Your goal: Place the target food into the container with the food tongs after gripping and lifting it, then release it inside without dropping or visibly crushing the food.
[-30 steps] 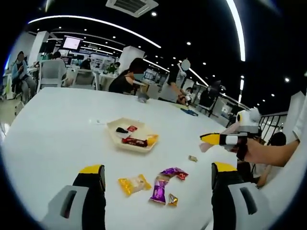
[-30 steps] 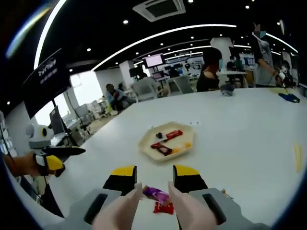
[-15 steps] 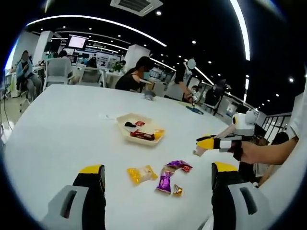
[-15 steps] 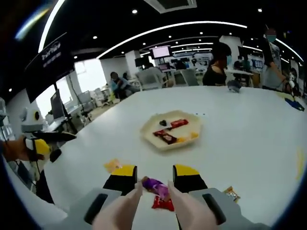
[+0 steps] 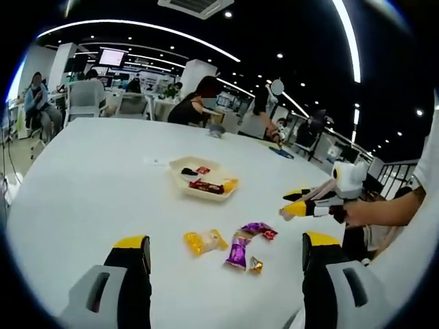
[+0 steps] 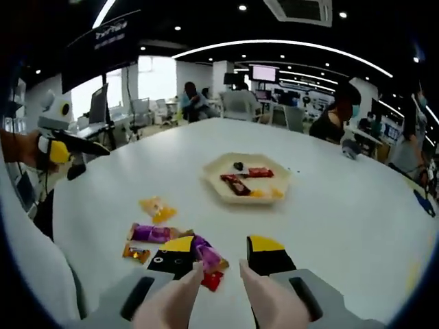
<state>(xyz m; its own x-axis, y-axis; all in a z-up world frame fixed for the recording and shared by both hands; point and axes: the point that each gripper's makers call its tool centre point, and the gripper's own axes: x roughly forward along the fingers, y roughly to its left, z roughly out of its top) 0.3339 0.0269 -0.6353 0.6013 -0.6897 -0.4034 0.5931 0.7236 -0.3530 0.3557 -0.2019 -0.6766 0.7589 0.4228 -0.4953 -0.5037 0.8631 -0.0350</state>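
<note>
A beige hexagonal tray [image 5: 180, 164] [image 6: 212, 179] sits mid-table with a red wrapper, a dark piece and an orange piece in it. Loose snacks lie nearer: a yellow packet [image 5: 204, 240] [image 6: 156, 209], purple packets [image 5: 239, 252] [image 6: 151, 233] and a small gold sweet [image 5: 256, 264] [image 6: 136, 253]. My right gripper [image 6: 221, 241] [image 5: 291, 203] holds beige food tongs [image 6: 175, 298] between its jaws. The tong tips stand apart just over a purple packet [image 6: 209, 257] and a red wrapper [image 6: 212, 279]. My left gripper [image 5: 226, 241] [image 6: 92, 147] is wide open with nothing in it, short of the packets.
The big white table [image 5: 82, 178] [image 6: 343, 205] has bare room all round the tray. Several people sit at tables and chairs beyond its far edge. A hand holds each gripper at the table's near edge.
The right gripper view has swung round and come nearer the loose packets, which now spread to its left. The left view has shifted a little. Neither gripper's jaw gap has changed.
</note>
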